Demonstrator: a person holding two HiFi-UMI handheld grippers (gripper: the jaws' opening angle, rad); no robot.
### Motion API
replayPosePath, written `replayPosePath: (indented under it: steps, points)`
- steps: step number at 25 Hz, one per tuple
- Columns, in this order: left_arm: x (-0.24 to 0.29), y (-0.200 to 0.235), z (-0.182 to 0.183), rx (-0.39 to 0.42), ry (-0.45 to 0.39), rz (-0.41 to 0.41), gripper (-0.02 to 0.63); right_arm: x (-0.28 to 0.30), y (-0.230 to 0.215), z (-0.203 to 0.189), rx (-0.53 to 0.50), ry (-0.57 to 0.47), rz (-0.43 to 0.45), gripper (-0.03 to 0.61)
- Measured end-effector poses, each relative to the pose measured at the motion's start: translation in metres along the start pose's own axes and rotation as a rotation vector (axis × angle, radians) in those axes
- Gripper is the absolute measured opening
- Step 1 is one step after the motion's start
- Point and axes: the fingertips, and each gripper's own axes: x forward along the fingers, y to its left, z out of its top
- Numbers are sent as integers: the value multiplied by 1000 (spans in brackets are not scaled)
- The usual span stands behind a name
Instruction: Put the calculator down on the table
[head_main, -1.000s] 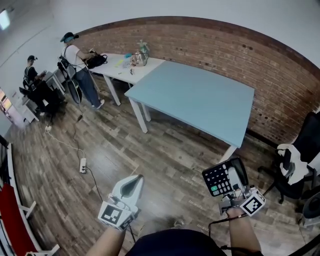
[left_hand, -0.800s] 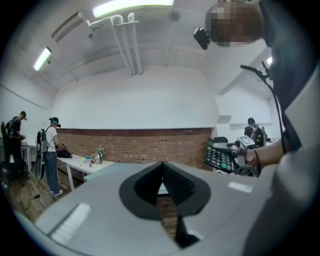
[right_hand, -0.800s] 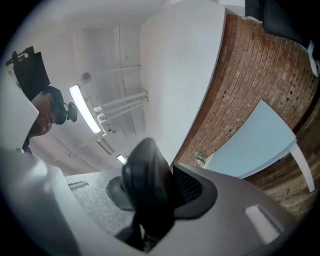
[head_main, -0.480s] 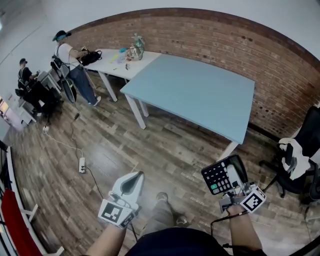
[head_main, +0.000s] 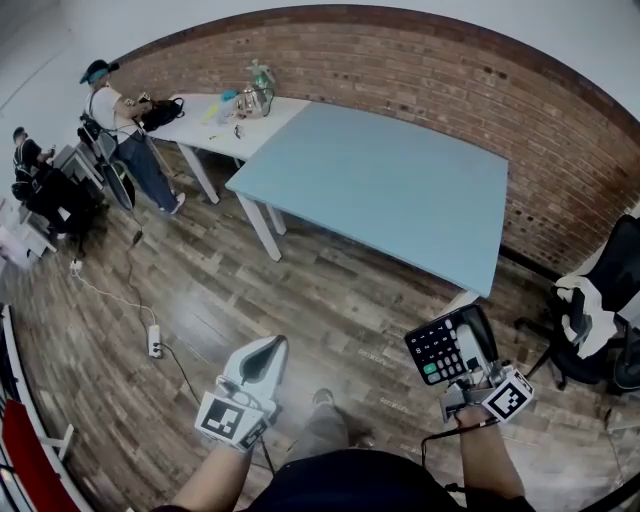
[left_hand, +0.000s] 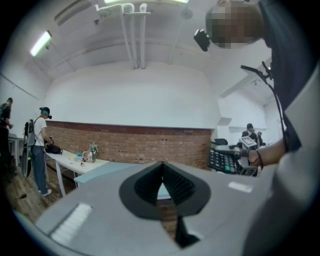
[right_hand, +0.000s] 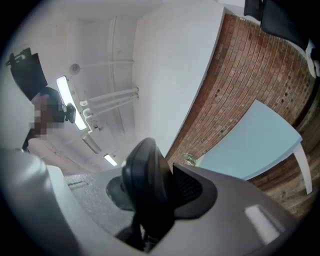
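Observation:
A black calculator (head_main: 437, 353) with white keys and one green key is clamped in my right gripper (head_main: 470, 352), held upright over the wooden floor at the lower right. In the right gripper view its dark edge (right_hand: 145, 185) fills the gap between the jaws. The light blue table (head_main: 385, 185) stands ahead, its near corner a short way beyond the calculator. My left gripper (head_main: 262, 362) is at the lower left, its jaws pressed together with nothing between them (left_hand: 161, 187). The left gripper view also shows the calculator (left_hand: 224, 160) off to the right.
A white table (head_main: 215, 125) with a kettle and small items adjoins the blue table's far left. Two people stand or sit at the left (head_main: 110, 120). A black office chair (head_main: 600, 310) with a white cloth is at the right. A power strip and cable (head_main: 153, 340) lie on the floor. A brick wall runs behind.
I have walked closer to the blue table: it has grown and shifted lower in the head view. Both grippers hold their places in the picture, the calculator still gripped.

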Motion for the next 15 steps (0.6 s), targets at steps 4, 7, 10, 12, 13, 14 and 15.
replayPosePath:
  steps: [4, 7, 10, 12, 13, 14, 15]
  points:
    - [23, 26, 7, -3, -18, -17, 2, 31, -4, 0, -9, -1, -6, 132]
    - [36, 45, 11, 11, -22, -38, 2, 54, -6, -1, -14, -2, -20, 132]
    - [45, 69, 13, 34, -14, -55, 2, 80, -3, -1, -30, -8, -23, 132]
    - [53, 82, 19, 18, -27, -63, 2, 95, -3, -1, -36, -14, -28, 132]
    - [57, 86, 23, 1, -37, -68, 2, 101, -5, -2, -32, -18, -34, 132]
    - [62, 91, 25, -7, -44, -74, 2, 107, -7, -4, -28, -21, -39, 132]
    - [65, 97, 23, 1, -45, -81, 2, 113, -9, -6, -26, -24, -44, 132]
